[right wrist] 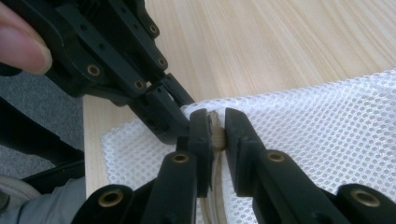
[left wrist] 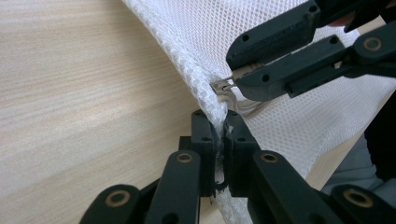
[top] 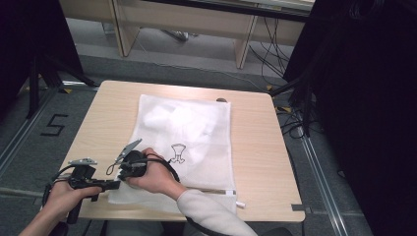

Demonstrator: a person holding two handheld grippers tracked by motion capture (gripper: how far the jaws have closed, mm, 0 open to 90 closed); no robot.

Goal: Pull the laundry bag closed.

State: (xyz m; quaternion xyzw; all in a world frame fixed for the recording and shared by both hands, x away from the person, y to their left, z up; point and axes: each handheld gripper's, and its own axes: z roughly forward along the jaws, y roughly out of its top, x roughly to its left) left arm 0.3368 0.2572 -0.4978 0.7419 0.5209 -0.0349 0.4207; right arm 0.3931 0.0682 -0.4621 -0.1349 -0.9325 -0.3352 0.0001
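Pinching the near-left corner of the white mesh bag point(top: 184, 132), the left gripper point(left wrist: 219, 133) has clamped tight on its edge. Just beside it, the right gripper point(right wrist: 216, 135) grips the bag's zip pull point(left wrist: 222, 87), jaws nearly together.

mesh bag point(top: 196, 132) contents veiled, small print point(top: 178, 153) illegible

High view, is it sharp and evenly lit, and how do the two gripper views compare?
High view: soft, dim, right side falls into black, white mesh laundry bag slightly washed out. Left gripper view: mesh weave crisp near the zipper pull, nearest claw links blurred. Right gripper view: bright tabletop, fingertip at the corner out of focus.
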